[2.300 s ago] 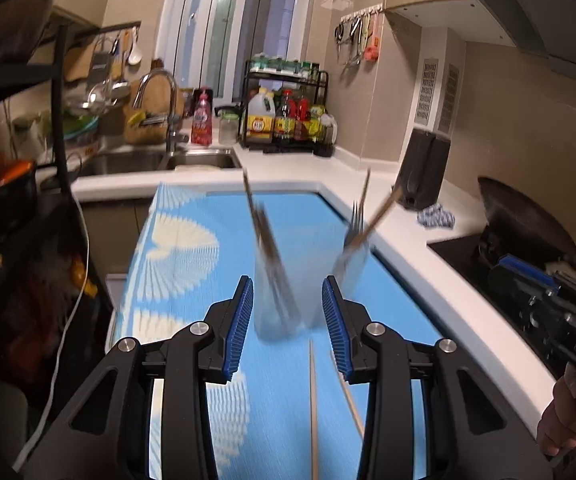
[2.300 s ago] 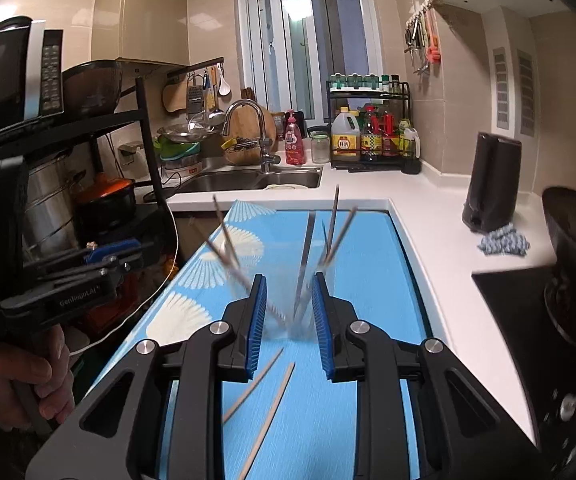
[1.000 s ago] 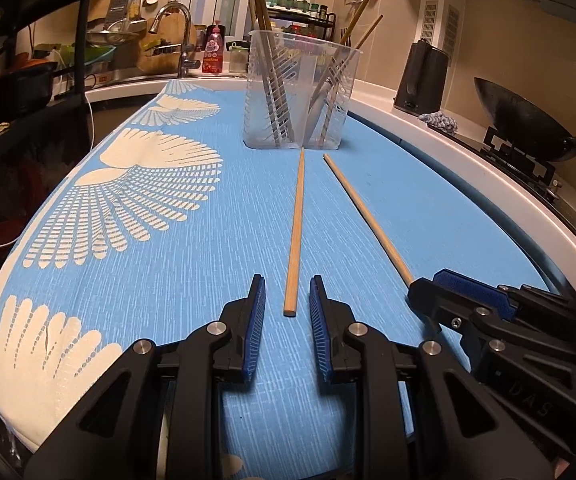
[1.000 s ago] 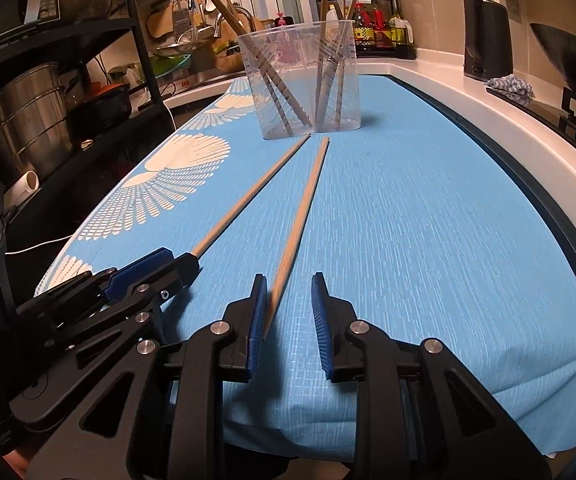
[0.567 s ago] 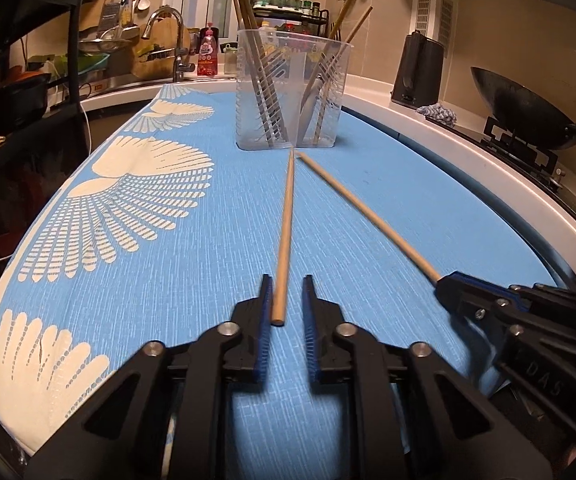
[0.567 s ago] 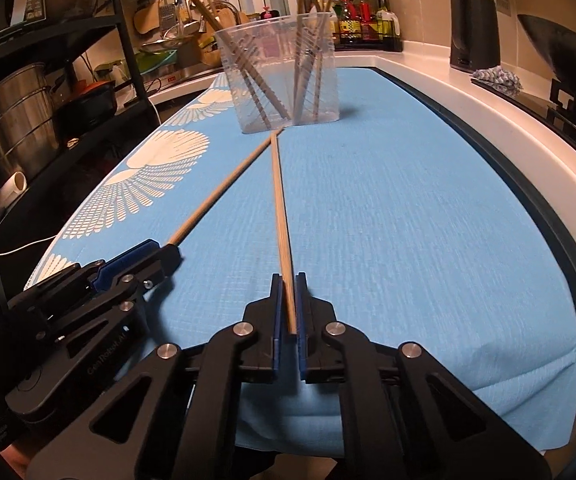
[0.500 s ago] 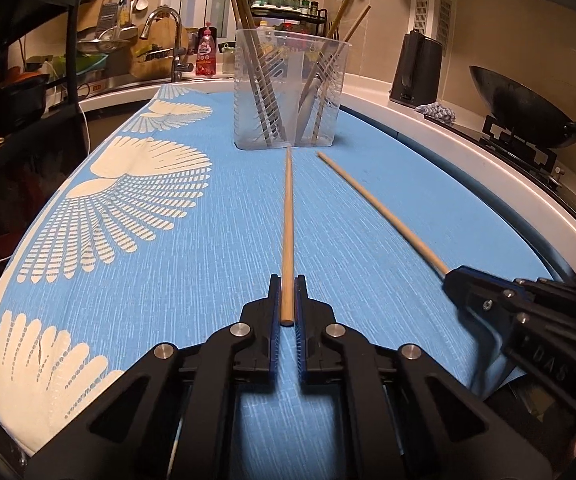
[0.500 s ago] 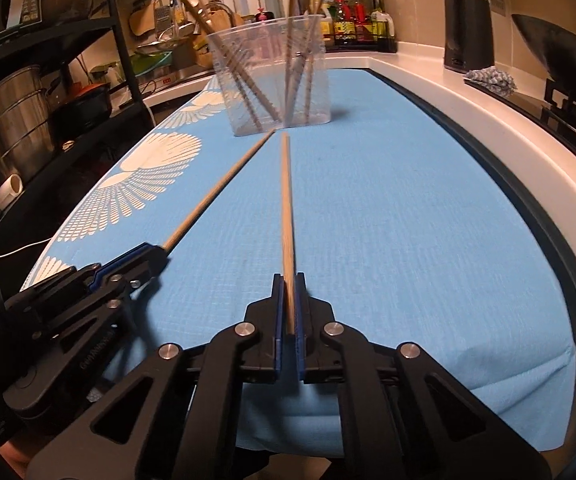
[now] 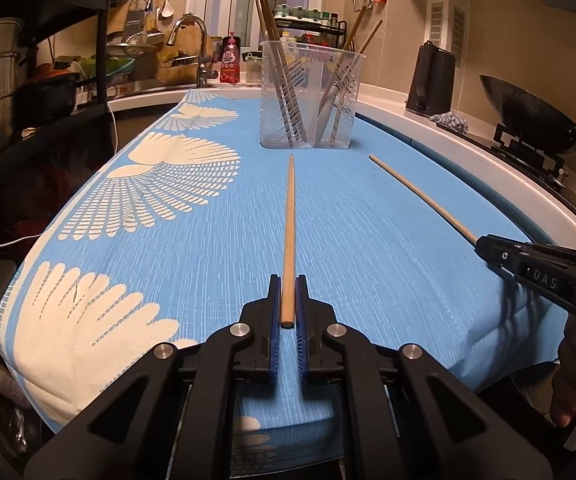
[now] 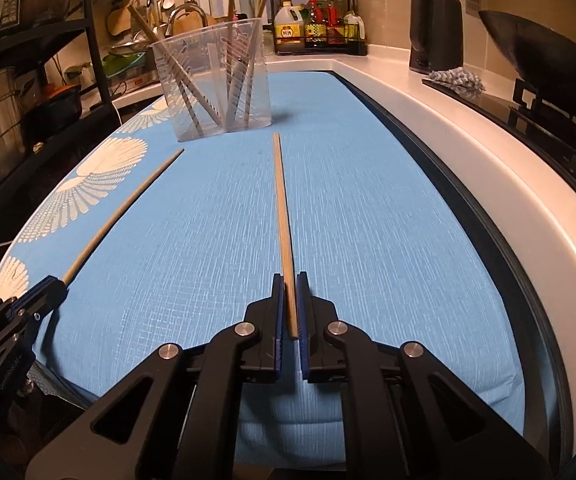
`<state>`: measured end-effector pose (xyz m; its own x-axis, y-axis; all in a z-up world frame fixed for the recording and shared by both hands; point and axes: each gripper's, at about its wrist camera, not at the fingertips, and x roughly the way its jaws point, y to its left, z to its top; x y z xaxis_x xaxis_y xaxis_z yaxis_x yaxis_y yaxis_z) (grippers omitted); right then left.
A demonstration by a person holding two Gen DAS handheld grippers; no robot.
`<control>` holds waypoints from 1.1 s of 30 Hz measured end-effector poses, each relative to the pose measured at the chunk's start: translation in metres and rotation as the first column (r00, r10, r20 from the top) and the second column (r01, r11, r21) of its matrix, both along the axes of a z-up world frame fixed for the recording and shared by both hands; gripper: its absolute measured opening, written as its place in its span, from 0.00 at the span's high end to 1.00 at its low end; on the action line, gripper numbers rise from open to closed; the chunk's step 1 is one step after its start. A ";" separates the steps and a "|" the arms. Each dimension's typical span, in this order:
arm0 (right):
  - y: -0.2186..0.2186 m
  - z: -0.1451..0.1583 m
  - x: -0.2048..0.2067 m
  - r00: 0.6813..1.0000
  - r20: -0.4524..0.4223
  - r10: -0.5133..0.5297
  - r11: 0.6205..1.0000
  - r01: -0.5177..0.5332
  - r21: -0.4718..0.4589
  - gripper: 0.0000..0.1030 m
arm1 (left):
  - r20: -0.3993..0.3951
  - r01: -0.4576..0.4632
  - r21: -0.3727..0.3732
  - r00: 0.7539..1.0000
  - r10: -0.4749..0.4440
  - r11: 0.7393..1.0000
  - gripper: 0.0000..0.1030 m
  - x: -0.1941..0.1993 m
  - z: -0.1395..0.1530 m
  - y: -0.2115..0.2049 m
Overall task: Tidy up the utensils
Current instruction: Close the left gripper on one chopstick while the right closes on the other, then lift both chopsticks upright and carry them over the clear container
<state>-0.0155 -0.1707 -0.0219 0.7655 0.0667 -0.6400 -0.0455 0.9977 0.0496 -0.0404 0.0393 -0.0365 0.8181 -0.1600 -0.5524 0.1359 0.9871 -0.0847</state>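
Gripper on my left is clamped on the near end of the left chopstick, pads pressed to both sides of the stick. From the right wrist view the same gripper appears low and to the left of the holder, with its chopstick running forward toward it. Right gripper is likewise clenched on the near end of the right chopstick; the left wrist view shows that gripper to the right of the holder, its chopstick angled toward the holder. Both chopstick tips stop just short of the clear plastic holder, not touching it. The holder stands upright on the blue patterned cloth covering the bench and already contains several chopsticks leaning against its walls. Behind the holder I note a sink faucet; to the right of it, a black kettle and a wok.
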 end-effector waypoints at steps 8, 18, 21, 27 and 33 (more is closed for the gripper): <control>0.002 -0.002 -0.002 1.000 0.024 0.000 1.000 0.000 -0.020 0.91 | 0.026 -0.003 0.011 1.000 0.002 1.000 0.93 -0.001 -0.002 -0.003; 0.003 -0.001 -0.001 1.000 0.017 0.004 1.000 -0.003 -0.029 0.92 | 0.028 -0.010 0.006 1.000 0.009 1.000 0.93 -0.001 -0.002 -0.002; 0.003 -0.001 0.000 1.000 0.013 0.004 1.000 -0.003 -0.029 0.92 | 0.028 -0.013 0.022 1.000 0.012 1.000 0.93 -0.001 -0.002 -0.004; 0.002 0.007 0.003 1.000 -0.021 0.007 1.000 -0.007 -0.001 0.95 | 0.032 -0.007 0.022 0.999 0.007 1.000 0.94 0.001 0.006 -0.004; 0.003 0.037 -0.001 1.000 0.022 0.001 1.000 -0.001 -0.017 0.95 | 0.109 -0.004 0.025 0.994 0.001 1.000 0.94 -0.004 0.036 -0.005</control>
